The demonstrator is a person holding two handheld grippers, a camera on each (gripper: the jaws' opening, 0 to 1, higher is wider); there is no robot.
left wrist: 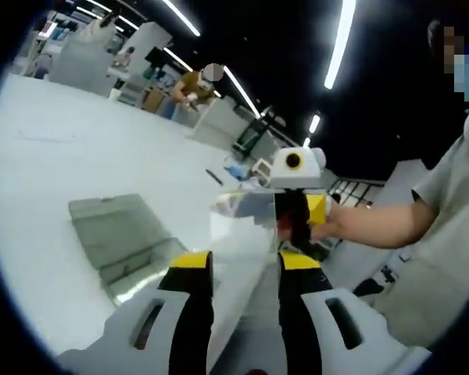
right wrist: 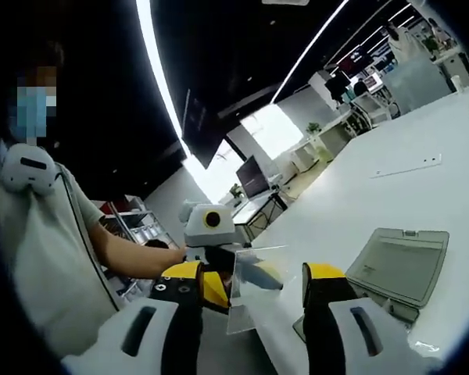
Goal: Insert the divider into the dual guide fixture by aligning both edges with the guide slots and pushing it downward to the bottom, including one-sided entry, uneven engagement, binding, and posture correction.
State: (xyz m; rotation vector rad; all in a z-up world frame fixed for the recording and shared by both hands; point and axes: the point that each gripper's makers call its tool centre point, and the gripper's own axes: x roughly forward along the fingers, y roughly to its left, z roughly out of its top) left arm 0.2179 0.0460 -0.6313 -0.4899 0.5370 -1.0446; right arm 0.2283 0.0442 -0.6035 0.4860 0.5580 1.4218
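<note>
Clear, thin, stiff divider [right wrist: 254,293] hangs between my 2 grippers over the table [left wrist: 102,156], near the grey fixture [right wrist: 399,269]. I judge it light and slippery; both jaws look clenched on opposite edges.

Lighting: bright ceiling light strips [left wrist: 340,43] against dark ceiling; daylight glare from far window [right wrist: 275,129]. White table [left wrist: 55,148] washed out. Fisheye bending at edges; overall soft, slight blur.

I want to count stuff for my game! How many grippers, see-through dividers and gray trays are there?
Grippers: 2, left gripper and right gripper
Clear divider: 1, held between both grippers
Gray fixture on the white table: 1
Total: 4
</note>
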